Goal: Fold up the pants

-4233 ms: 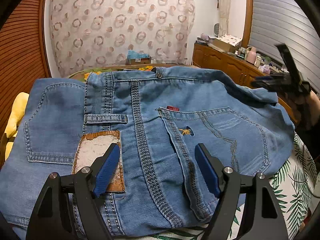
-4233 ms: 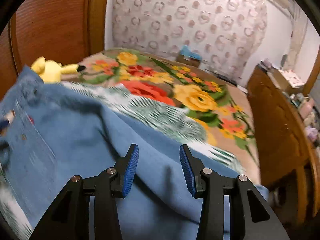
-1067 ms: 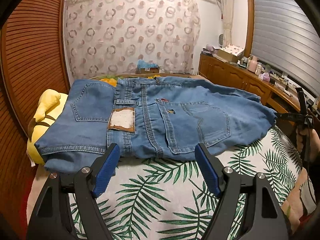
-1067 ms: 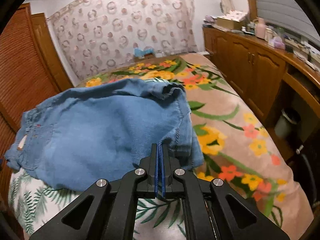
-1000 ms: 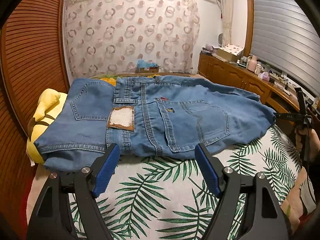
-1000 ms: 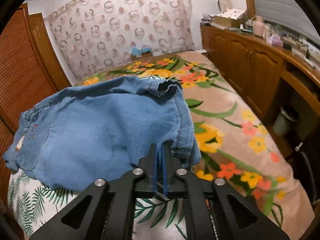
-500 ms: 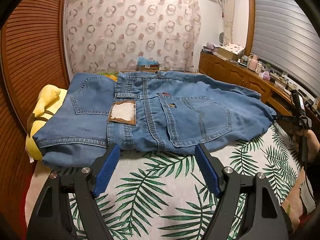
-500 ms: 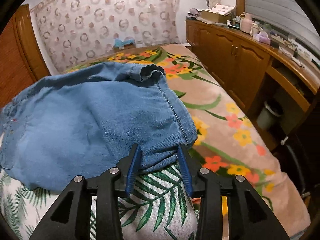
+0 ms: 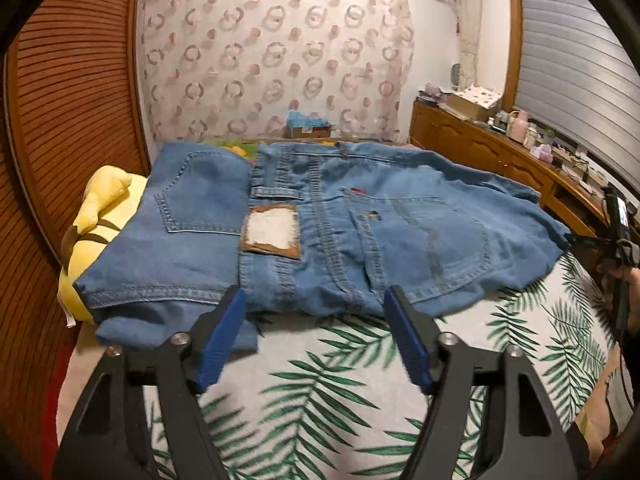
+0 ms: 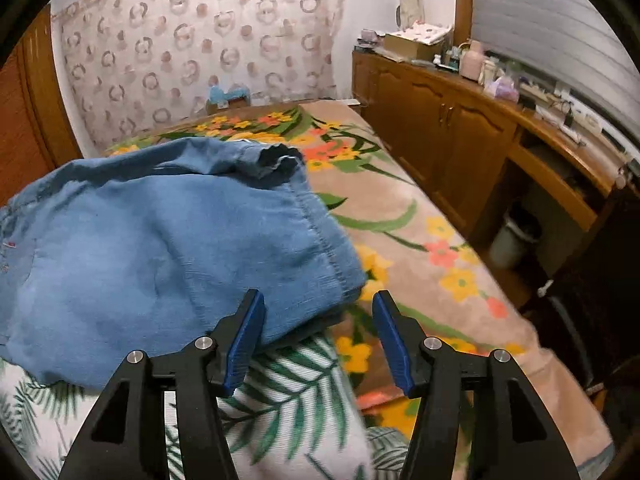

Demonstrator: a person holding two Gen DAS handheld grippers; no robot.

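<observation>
My left gripper [image 9: 316,340] is spread wide, holding nothing, with the folded jeans [image 9: 320,224] lying just ahead of its tips on the palm-leaf sheet [image 9: 320,392]. My right gripper [image 10: 318,340] is also wide and empty; the jeans' hem corner [image 10: 340,280] sits just ahead of its left pad, and whether they touch I can't tell. A lower denim layer pokes out under the fold ahead-left of my left tool. A yellow plush [image 9: 96,216] is half hidden beneath the jeans. Ahead-right of both tools runs a wooden cabinet [image 10: 460,128] with cluttered items too small to identify; a circle-patterned curtain [image 9: 272,60] hangs far ahead.
</observation>
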